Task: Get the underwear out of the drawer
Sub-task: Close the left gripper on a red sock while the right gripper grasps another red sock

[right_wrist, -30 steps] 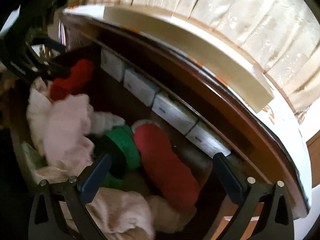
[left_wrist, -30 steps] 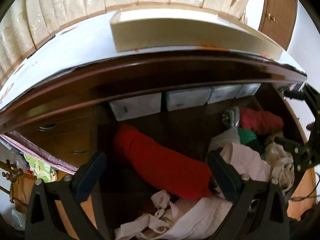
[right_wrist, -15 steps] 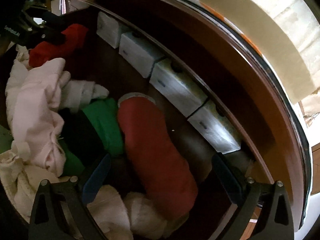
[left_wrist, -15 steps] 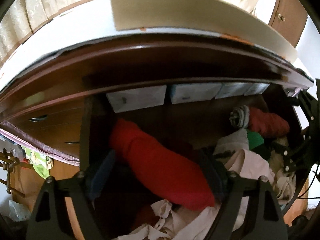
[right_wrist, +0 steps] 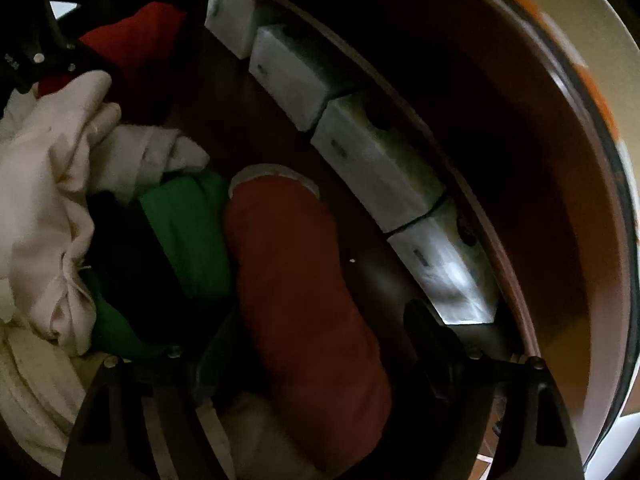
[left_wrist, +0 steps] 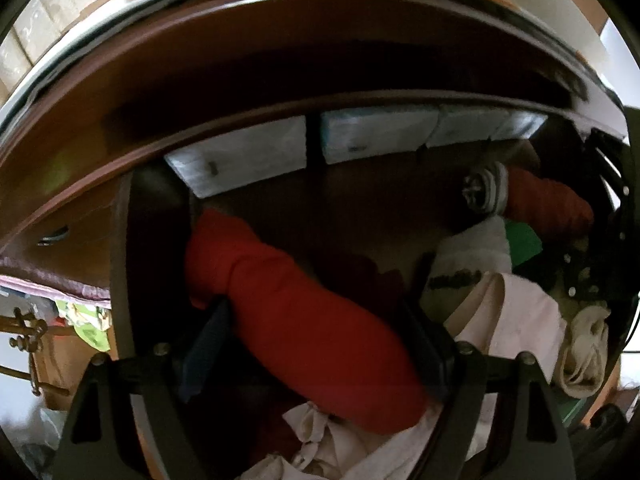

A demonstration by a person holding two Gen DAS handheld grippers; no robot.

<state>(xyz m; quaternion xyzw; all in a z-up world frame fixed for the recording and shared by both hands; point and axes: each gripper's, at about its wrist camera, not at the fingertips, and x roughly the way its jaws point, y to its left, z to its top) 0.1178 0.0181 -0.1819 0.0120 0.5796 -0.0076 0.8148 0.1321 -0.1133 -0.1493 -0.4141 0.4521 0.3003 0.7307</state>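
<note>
Both grippers reach down into an open wooden drawer (left_wrist: 360,208) full of rolled and loose clothes. In the left wrist view a bright red rolled underwear (left_wrist: 256,268) lies slantwise between the fingers of my left gripper (left_wrist: 316,344). Its jaws are closing and both pads lie against the roll's sides. In the right wrist view a darker red roll (right_wrist: 288,256) lies between the fingers of my right gripper (right_wrist: 320,340). Those jaws are closing too, with a gap left at the right-hand pad (right_wrist: 424,332).
Several white boxes (left_wrist: 248,160) line the drawer's back wall under the overhanging dresser top (left_wrist: 280,52). Pale pink and cream garments (right_wrist: 44,184), a green roll (right_wrist: 188,232) and a striped sock roll (left_wrist: 486,192) crowd the middle. The left gripper's frame (right_wrist: 36,56) shows at the upper left.
Both grippers have sunk deeper into the drawer and tipped downward. Each pair of jaws has narrowed around its red roll, and the dresser top now fills the upper view.
</note>
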